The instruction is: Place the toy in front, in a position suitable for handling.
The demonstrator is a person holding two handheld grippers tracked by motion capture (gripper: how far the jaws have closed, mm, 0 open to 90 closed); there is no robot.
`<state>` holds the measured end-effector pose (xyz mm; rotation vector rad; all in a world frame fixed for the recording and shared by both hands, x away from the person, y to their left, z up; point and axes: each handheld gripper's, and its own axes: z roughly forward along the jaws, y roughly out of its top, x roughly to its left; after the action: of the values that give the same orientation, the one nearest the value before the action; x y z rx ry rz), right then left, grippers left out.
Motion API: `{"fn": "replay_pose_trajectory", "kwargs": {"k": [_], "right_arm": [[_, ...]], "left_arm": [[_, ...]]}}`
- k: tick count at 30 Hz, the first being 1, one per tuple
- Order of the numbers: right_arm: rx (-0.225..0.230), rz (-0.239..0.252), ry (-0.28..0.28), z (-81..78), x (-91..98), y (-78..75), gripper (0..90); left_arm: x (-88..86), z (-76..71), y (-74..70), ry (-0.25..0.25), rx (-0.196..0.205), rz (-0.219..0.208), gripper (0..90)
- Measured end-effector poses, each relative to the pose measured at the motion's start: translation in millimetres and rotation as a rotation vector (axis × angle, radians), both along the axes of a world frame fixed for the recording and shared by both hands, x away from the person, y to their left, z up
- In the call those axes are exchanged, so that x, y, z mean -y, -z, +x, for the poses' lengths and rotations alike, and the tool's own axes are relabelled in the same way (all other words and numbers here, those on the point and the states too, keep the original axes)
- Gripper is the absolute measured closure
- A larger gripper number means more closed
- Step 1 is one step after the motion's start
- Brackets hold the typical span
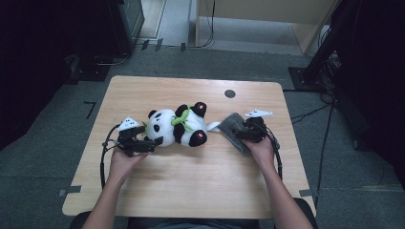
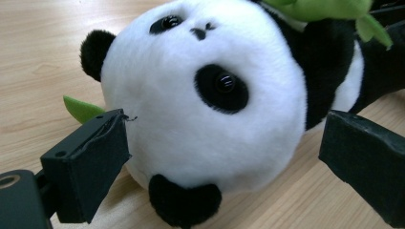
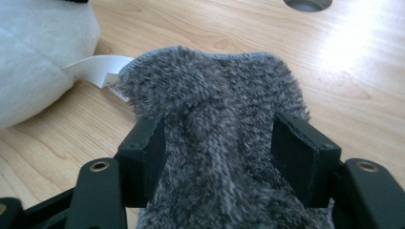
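Panda (image 1: pixel 175 126) lies across mid tabletop (image 1: pixel 191 191), long axis left-right, head just right of my spread, empty left tongs (image 1: pixel 154 142), w/ my right tongs (image 3: pixel 217 143) clenched on grey fuzzy cloth (image 3: pixel 215 109) beside its feet.

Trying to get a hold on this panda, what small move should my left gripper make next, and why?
Probably close the left gripper. Its fingers stand open on either side of the panda head, one touching the fur, the other apart, so closing should grip it.
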<state>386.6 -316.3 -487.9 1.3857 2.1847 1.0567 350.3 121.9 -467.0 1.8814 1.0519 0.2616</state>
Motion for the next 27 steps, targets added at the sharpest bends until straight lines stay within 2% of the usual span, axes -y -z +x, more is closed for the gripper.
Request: {"fn": "replay_pose_trajectory", "kwargs": {"k": [6,8,9,10,11,15,22,25,27], "right_arm": [[0.013,-0.046,-0.011,-1.6,2.1,6.7,33.7],[0.003,-0.046,-0.014,-2.0,2.8,9.5,33.7],[-0.002,-0.045,-0.016,-2.1,3.2,10.8,34.0],[-0.002,-0.046,-0.016,-2.7,3.7,12.0,34.7],[0.001,-0.044,-0.020,-3.4,4.4,13.1,35.7],[0.001,-0.039,-0.028,-4.5,6.1,16.8,37.1],[-0.006,-0.069,-0.045,-4.8,4.2,21.4,49.0],[-0.012,-0.069,-0.054,-3.8,4.2,21.6,52.1],[-0.014,-0.051,-0.046,-3.5,5.9,23.1,56.3]], "left_arm": [[-1.6,12.2,5.4,0.016,0.010,-0.012,2.5],[-1.6,15.2,10.8,0.049,-0.015,-0.022,2.6],[-0.3,16.4,14.1,0.059,-0.023,-0.004,2.6],[0.9,17.4,16.9,0.067,-0.018,0.021,2.5],[1.5,18.0,18.5,0.074,-0.011,0.028,2.5],[0.7,20.1,20.1,0.072,0.001,0.006,2.5],[2.0,21.4,25.5,0.083,0.027,0.007,2.4],[2.5,22.1,26.7,0.085,0.035,0.001,2.3],[3.9,22.5,28.6,0.086,0.039,0.001,1.8]]}}
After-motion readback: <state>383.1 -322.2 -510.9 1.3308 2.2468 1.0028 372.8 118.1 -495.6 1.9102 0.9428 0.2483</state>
